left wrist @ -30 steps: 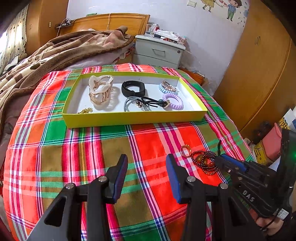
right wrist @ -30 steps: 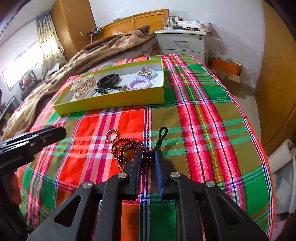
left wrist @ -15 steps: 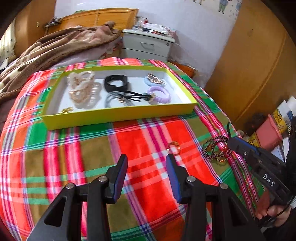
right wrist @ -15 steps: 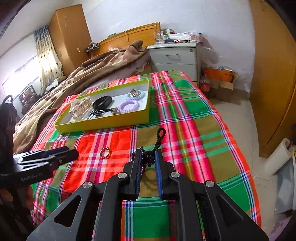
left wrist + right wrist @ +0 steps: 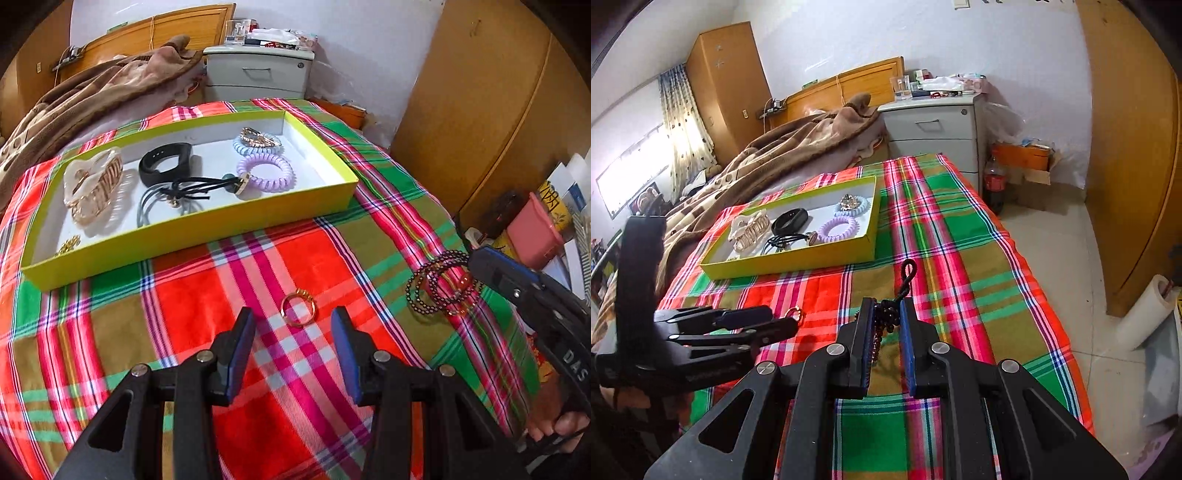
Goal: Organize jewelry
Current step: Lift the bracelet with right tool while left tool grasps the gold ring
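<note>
Right wrist view: right gripper [image 5: 885, 325] is clamped on the knotted cord of the beaded bracelet [image 5: 889, 317], beads hanging off the plaid bedspread [image 5: 960, 266], black loop sticking up past the tips. Left wrist view: left gripper [image 5: 291, 332] has its jaws spread wide with nothing between them, just short of the gold ring [image 5: 298, 307] lying on the cloth; "DAS" is readable on the right gripper's body there, other lettering too blurred. Yellow tray [image 5: 192, 236] further back holds a hair claw [image 5: 92, 181], black band [image 5: 166, 162] and purple coil tie [image 5: 266, 172].
</note>
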`<state>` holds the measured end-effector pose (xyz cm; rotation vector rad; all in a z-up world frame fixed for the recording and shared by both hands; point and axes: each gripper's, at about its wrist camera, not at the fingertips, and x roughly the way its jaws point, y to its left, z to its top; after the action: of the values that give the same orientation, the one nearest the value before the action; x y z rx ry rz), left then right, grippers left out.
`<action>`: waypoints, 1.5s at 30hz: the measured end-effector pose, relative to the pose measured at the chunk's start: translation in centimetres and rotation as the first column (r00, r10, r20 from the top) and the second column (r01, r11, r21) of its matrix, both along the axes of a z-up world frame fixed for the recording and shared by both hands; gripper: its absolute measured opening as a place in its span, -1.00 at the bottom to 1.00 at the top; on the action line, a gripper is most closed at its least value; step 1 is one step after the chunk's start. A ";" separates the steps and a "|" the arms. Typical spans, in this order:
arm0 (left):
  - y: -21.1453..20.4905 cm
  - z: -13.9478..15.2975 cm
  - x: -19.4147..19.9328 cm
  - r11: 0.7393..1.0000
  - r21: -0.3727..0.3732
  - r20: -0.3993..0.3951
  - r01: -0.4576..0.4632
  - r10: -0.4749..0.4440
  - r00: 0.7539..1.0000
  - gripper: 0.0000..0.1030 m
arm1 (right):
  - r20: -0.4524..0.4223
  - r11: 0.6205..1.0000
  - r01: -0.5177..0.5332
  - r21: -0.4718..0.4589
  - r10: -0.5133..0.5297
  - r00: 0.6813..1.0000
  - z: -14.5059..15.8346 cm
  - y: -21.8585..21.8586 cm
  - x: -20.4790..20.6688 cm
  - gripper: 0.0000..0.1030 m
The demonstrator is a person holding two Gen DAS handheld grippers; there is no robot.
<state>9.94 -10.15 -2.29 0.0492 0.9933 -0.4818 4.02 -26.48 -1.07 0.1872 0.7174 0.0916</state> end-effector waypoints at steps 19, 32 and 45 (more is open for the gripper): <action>-1.4 -0.2 0.5 0.996 0.090 0.046 -0.013 0.009 0.999 -0.52 | 0.007 1.000 -0.005 0.023 0.005 1.000 -0.2 -0.6 0.2 -0.73; -1.3 -0.1 0.4 0.996 0.090 0.046 -0.012 0.008 0.999 -0.58 | 0.008 1.000 -0.007 0.024 0.007 1.000 -0.2 -0.5 0.3 -0.73; -0.2 1.8 -0.9 0.998 0.062 0.089 -0.026 0.020 0.996 -0.58 | 0.037 1.000 -0.024 0.015 0.023 0.999 1.2 0.3 0.6 -0.73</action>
<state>9.09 -10.38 -0.49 0.1148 0.9216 -0.4237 4.63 -26.19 0.16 0.1910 0.6829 0.1228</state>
